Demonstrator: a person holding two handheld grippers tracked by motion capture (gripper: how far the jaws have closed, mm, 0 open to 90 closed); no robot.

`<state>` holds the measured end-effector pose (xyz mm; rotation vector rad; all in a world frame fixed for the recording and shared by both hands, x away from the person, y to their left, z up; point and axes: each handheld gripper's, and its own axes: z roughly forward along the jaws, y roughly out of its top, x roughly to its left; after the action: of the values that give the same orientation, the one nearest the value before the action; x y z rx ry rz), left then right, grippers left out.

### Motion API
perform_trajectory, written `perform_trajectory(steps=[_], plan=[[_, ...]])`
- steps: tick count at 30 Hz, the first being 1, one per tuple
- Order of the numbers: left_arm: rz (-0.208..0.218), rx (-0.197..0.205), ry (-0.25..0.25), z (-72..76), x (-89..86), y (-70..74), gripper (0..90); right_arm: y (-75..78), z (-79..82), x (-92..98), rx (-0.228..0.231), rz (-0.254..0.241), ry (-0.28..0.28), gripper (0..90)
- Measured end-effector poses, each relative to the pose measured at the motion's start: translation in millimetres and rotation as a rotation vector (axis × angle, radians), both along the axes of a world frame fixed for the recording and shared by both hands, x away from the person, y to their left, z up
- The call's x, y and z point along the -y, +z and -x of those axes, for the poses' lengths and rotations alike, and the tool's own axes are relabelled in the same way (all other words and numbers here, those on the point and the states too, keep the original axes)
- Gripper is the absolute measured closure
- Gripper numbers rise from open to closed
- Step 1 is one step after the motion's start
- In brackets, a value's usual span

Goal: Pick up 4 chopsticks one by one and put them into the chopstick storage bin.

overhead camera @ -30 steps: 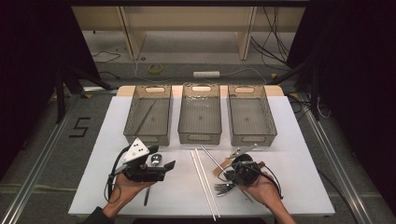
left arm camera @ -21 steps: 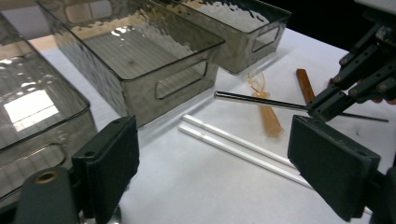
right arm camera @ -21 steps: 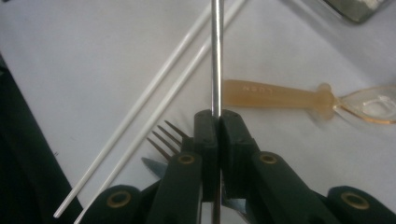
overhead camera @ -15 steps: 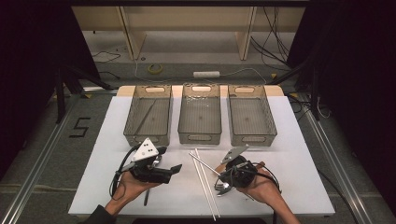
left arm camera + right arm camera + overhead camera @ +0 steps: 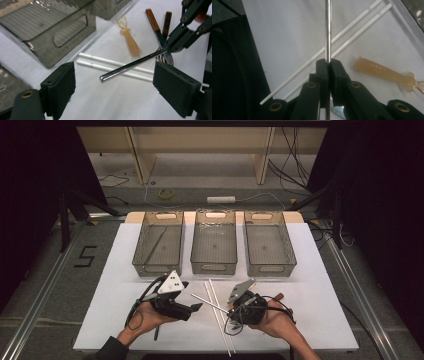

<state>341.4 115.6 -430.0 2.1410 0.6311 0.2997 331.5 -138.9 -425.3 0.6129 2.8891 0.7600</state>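
Since the earlier frames, the left gripper (image 5: 196, 308) has been carried rightward across the white table (image 5: 120, 270), and the metal rod (image 5: 210, 303) has been lifted off the surface by the right gripper (image 5: 230, 310), its free end now turned toward the left gripper.

At far left of the table, three smoky plastic bins (image 5: 159, 245) are set in a row along the far side.

The left gripper's jaws are seen spread wide in its own view (image 5: 113, 82), nothing pressed between them; the rod's free end (image 5: 130, 66) hangs between the two pads, apart from both.

Two white sticks (image 5: 216, 310) lie side by side on the table, beneath the rod.

An amber plastic utensil (image 5: 130, 42) lies flat beyond the sticks. Two brown-handled utensils (image 5: 153, 22) lie just beside it.

At right, the right gripper's jaws are pressed together on the rod (image 5: 327, 32), which is pinched near one end and stands straight out from the fingertips (image 5: 328, 64). The rod is held clear of the table, over the sticks.
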Motion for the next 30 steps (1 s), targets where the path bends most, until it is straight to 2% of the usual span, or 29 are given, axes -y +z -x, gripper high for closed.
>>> perform_trajectory(steps=[3, 9, 12, 30], plan=[[-0.045, 0.014, -0.045, 3.0, 5.7, -2.0, 21.4, 0.8, 1.5, -1.7, -0.001, 0.009, 0.038, 86.5], [-0.134, 0.028, -0.123, 10.3, 16.0, -5.5, 27.9, 2.8, 4.8, -5.5, -0.01, 0.03, 0.074, 86.5], [-0.165, 0.041, -0.16, 13.5, 19.4, -6.9, 32.9, 4.4, 5.4, -7.3, -0.011, 0.032, 0.09, 86.5], [-0.243, 0.04, -0.264, 21.1, 23.9, -9.0, 57.4, 4.9, 9.2, -15.8, -0.021, 0.063, 0.171, 86.5]])
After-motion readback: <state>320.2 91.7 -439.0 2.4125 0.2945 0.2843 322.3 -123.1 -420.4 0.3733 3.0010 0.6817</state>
